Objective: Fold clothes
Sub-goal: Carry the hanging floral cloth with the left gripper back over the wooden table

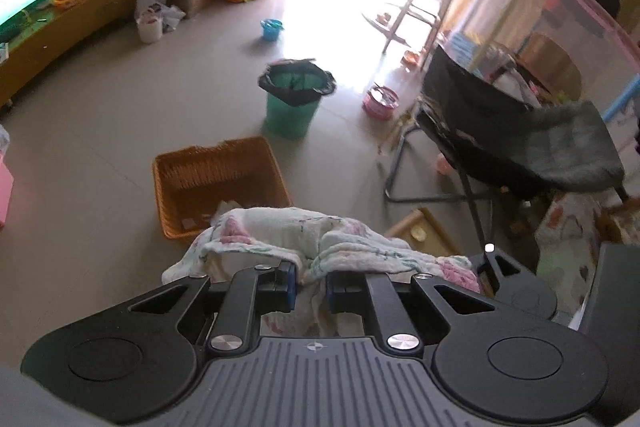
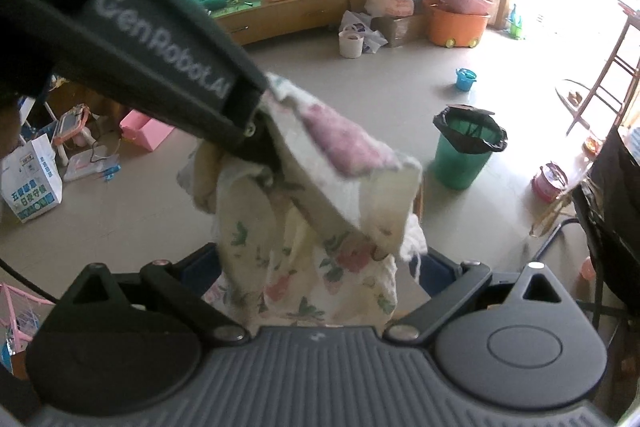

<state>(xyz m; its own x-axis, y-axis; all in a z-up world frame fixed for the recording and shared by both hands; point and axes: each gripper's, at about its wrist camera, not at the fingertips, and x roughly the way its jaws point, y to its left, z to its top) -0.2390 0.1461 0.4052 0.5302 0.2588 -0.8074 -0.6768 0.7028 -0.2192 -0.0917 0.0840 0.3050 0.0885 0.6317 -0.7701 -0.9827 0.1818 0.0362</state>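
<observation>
A white floral cloth (image 1: pixel 304 239) with pink patches is bunched over my left gripper (image 1: pixel 311 289), whose blue-padded jaws are shut on a fold of it, held above the floor. In the right wrist view the same cloth (image 2: pixel 312 227) hangs between my two grippers. My left gripper's black body (image 2: pixel 168 67) reaches in from the upper left and holds the cloth's top edge. My right gripper (image 2: pixel 320 267) has its jaws wide apart, with the cloth draped between them; its fingertips are hidden by the fabric.
An orange wicker basket (image 1: pixel 216 183) sits on the floor just below the cloth. A green bin with a black liner (image 1: pixel 294 103) stands beyond it. A black folding chair (image 1: pixel 520 147) is at the right. Toys, boxes and an orange tub (image 2: pixel 456 23) line the far wall.
</observation>
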